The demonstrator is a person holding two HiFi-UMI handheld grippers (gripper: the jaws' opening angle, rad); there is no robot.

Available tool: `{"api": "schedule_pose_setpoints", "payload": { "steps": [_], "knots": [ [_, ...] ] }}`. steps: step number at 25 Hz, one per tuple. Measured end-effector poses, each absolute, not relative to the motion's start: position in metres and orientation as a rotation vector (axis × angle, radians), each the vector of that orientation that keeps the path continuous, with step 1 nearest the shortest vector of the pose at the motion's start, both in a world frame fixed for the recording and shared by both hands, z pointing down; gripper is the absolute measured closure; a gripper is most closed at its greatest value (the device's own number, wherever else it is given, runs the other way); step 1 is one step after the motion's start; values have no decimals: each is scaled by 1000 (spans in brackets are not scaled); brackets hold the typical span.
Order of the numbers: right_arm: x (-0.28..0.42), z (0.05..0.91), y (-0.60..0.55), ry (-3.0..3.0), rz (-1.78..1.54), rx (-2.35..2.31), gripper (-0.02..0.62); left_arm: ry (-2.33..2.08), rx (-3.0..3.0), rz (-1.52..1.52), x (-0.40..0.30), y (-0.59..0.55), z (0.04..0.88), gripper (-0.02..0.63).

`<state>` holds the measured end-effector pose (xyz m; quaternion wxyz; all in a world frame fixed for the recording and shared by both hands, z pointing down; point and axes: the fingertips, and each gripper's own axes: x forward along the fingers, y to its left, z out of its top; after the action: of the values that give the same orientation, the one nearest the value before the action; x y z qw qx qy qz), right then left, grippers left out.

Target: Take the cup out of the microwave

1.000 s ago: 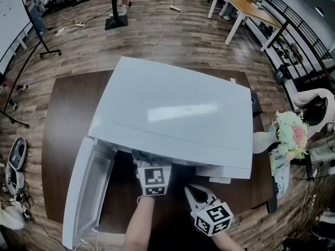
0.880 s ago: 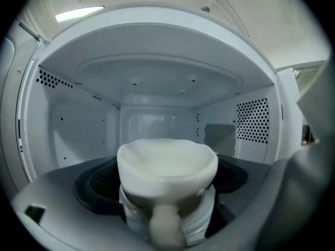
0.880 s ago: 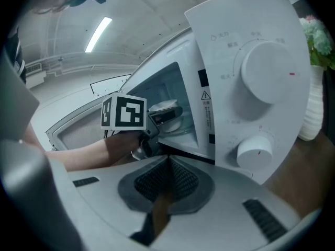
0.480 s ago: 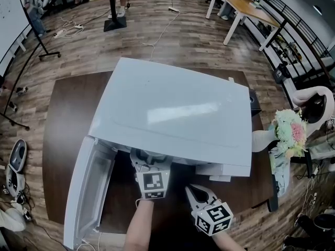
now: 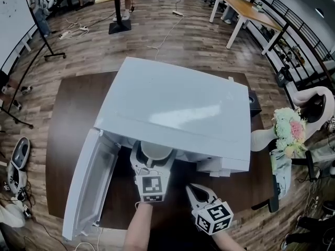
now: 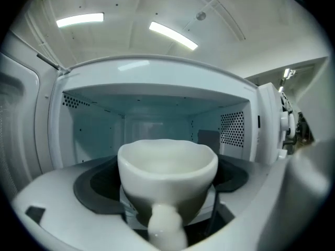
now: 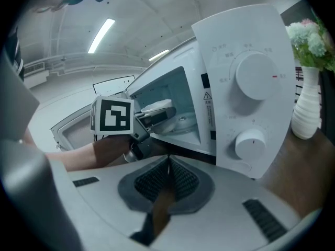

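Left gripper (image 5: 155,160) clenched on white ceramic cup (image 6: 167,170), at open mouth of white box-shaped microwave (image 5: 172,109). Right gripper (image 5: 198,195) pinched shut, empty, in front of microwave. Risks: rim clipping microwave's upper frame; cup slipping if tilted.

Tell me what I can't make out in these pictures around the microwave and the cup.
- The cup underside: left gripper view, hidden by its own bowl and handle.
- The microwave cavity: head view, covered by its own top.
- The dial labels: right gripper view, too small to read.
- The flowers: right gripper view, cut off by right edge.
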<state>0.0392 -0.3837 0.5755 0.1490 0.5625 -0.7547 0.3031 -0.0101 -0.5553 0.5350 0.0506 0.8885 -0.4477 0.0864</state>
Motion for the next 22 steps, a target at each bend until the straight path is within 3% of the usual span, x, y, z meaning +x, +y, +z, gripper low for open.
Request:
{"api": "schedule_pose_setpoints", "payload": {
  "steps": [22],
  "knots": [
    [40,548,-368,-2291,794,1583,600,-1450,2633,229,-56,-462,494,114]
  ]
}}
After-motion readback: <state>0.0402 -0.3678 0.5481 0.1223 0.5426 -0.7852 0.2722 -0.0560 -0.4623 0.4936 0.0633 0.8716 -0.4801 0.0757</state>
